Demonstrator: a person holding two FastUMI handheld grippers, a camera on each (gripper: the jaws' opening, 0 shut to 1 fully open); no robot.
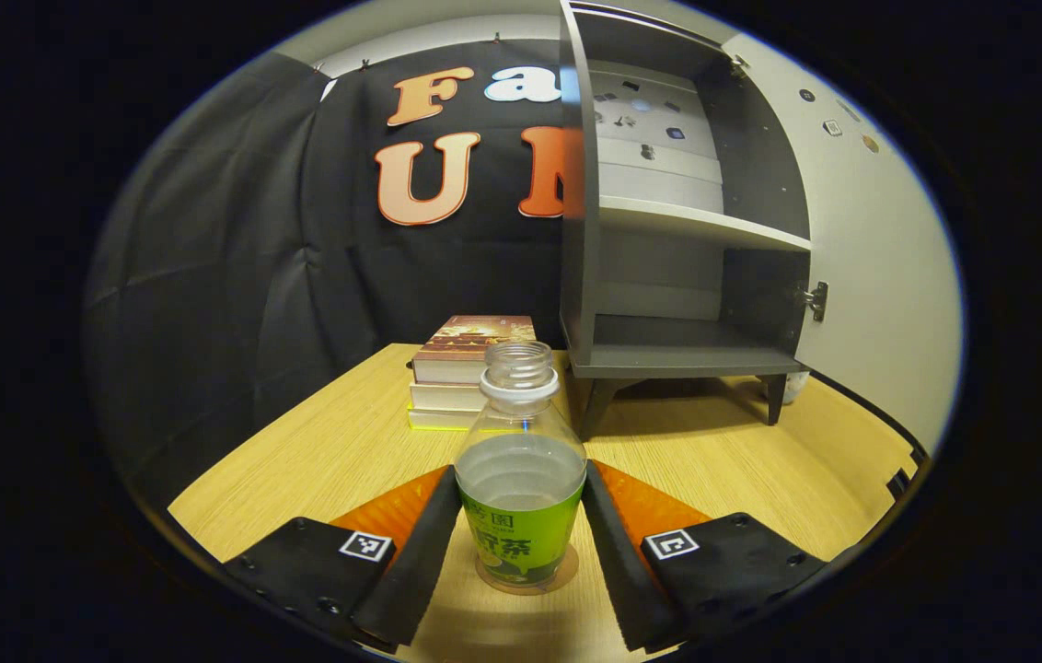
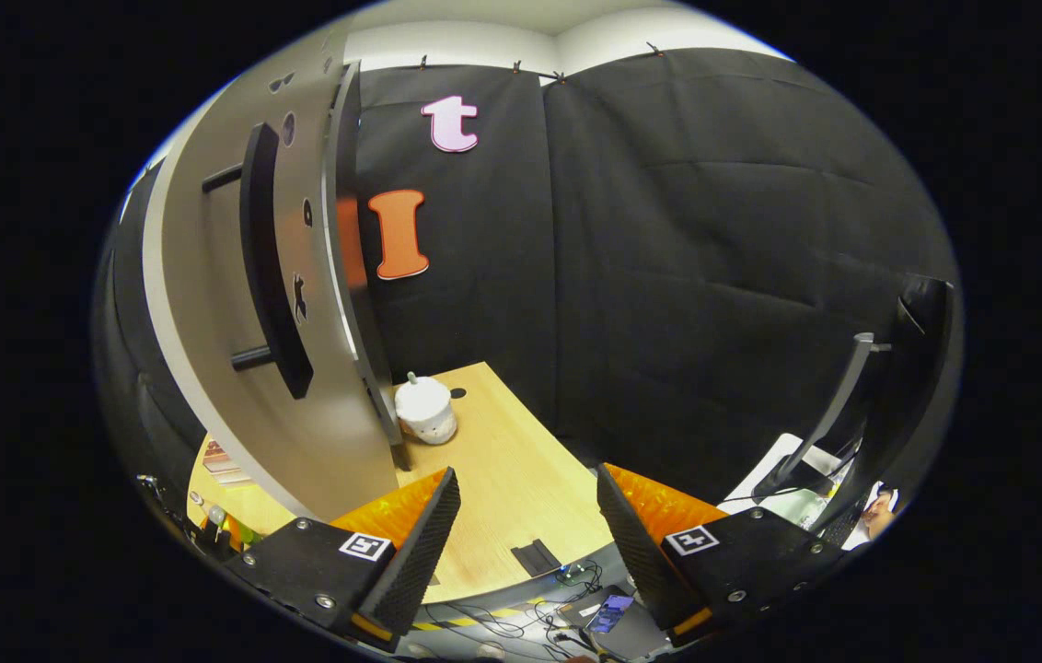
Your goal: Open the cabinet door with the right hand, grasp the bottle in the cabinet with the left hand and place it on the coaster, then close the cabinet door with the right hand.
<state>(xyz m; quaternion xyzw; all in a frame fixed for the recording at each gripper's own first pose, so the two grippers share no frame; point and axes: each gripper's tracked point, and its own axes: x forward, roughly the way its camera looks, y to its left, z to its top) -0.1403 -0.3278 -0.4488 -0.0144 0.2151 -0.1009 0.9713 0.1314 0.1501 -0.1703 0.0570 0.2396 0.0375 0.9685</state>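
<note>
Bottle [image 1: 520, 479] upright on coaster [image 1: 567, 573], left tool [image 1: 518, 543] flanking; right tool [image 2: 528, 534] open.

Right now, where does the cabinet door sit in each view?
Left gripper view: the door is at the right, swung open, with its inner face showing.
Right gripper view: the door is at the left, with its handle side towards the camera.
Shared landmark: the table.

Your left gripper view is sitting low over the table [image 1: 318, 442], facing the open cabinet [image 1: 668, 276]; your right gripper view is looking past its door [image 2: 236, 304], sharing that table.
</note>
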